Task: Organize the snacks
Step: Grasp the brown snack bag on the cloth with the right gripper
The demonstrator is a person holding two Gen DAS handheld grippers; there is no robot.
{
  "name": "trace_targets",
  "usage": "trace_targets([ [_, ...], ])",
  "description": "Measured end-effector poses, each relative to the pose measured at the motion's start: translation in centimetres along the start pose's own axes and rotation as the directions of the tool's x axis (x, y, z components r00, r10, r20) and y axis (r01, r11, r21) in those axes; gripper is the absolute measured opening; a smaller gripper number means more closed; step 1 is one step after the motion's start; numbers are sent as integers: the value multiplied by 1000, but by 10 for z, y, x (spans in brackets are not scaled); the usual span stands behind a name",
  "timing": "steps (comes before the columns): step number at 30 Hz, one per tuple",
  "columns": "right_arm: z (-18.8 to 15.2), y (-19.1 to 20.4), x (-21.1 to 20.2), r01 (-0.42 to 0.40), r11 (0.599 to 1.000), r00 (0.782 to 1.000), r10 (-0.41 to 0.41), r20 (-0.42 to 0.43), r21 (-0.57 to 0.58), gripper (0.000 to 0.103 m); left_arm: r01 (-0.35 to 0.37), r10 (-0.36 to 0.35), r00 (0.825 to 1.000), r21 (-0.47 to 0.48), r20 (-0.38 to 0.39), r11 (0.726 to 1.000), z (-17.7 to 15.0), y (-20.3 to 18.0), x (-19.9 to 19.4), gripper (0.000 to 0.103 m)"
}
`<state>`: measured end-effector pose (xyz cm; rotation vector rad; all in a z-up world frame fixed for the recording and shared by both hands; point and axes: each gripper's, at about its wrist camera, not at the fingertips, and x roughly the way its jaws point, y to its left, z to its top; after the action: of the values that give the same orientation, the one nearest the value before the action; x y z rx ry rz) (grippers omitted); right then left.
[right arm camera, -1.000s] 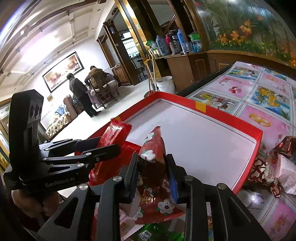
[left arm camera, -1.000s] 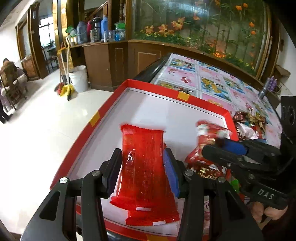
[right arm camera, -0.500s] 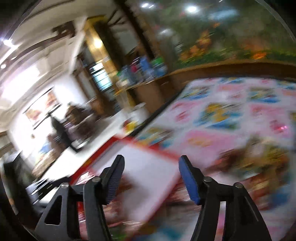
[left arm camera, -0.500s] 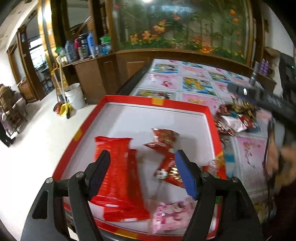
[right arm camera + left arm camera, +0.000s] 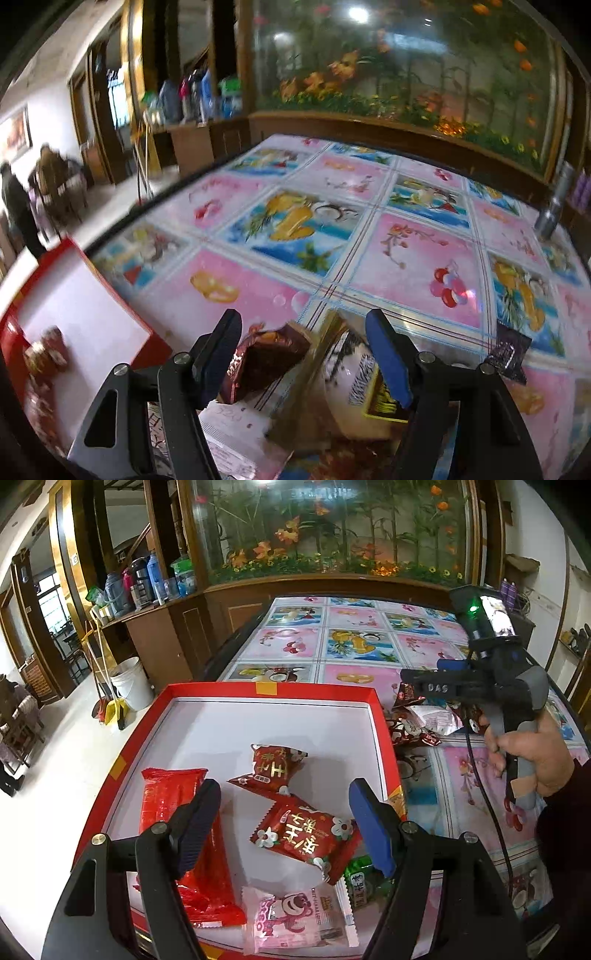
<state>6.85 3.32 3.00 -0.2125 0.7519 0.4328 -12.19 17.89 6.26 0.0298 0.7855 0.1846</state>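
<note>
A red tray (image 5: 384, 738) with a white floor holds two long red packets (image 5: 166, 797), two red flowered packets (image 5: 275, 766) (image 5: 306, 834), a pink bear packet (image 5: 295, 919) and a green packet (image 5: 360, 880). My left gripper (image 5: 284, 827) hovers open above the tray's near end with nothing between its pads. A hand holds my right gripper (image 5: 410, 686) over a loose snack pile (image 5: 424, 720) on the table, right of the tray. In the right wrist view, the right gripper (image 5: 303, 354) has its jaws opening above a brown packet (image 5: 266, 358) and a white and gold packet (image 5: 354, 373), gripping neither.
A pink and blue patterned cloth (image 5: 406, 240) covers the table. A dark packet (image 5: 508, 354) lies apart at the right, and a metal can (image 5: 554, 210) stands at the far right. A white bucket (image 5: 131, 683) sits on the floor left of the table. People (image 5: 18, 210) are far off.
The left gripper let go of the long red packets and opened. The right gripper released its red flowered packet into the tray, opened, and swung right to the pile on the table.
</note>
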Motion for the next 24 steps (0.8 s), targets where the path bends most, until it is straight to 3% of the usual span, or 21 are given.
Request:
trace_targets([
  [6,-9,-9,9,26,1000,997,-27,-74,-13,71,5,-5,1000,4,-12,1000,-1,-4,0,72],
  [17,-27,-27,-14,-35,998,991,29,-128,-46,71,32,-31,999,59,-13,998,9,-31,-5,72],
  [24,-54,-57,-40,-98,994,986,90,-143,-51,71,103,-104,995,222,-5,970,36,-88,5,72],
])
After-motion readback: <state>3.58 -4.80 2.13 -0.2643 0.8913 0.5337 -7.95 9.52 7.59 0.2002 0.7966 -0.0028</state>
